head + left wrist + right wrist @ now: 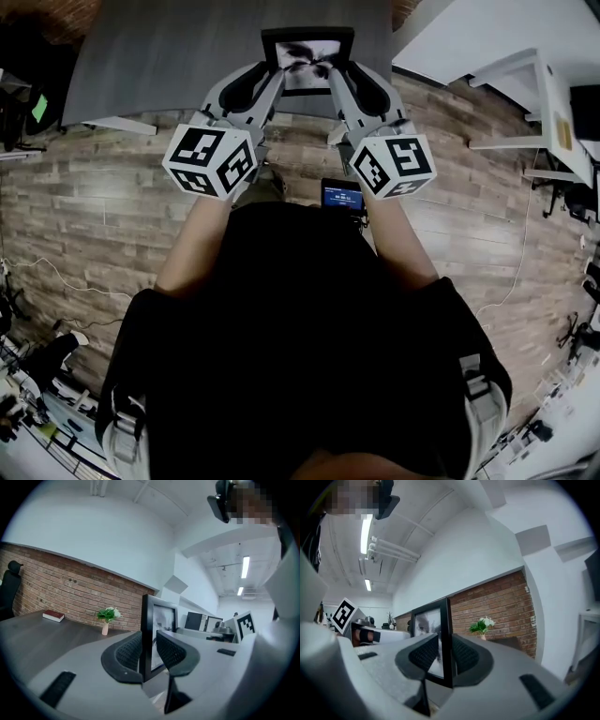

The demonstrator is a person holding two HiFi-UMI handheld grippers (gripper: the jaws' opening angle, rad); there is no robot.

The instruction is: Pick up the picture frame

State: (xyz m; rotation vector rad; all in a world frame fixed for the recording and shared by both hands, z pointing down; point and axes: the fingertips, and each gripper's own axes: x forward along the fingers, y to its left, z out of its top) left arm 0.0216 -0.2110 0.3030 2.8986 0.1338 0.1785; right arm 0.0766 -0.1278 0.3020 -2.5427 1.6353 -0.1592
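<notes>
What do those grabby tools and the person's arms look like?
The left tool and right tool are pale grey plastic, each with two curved jaws lined with black dimpled pads. Each carries a white cube printed with black square markers. The person wears a black short-sleeved top.

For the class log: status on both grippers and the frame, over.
Left gripper shut on black rectangular picture frame, one side edge. Right gripper shut on opposite edge. Nothing seen in the way.
</notes>
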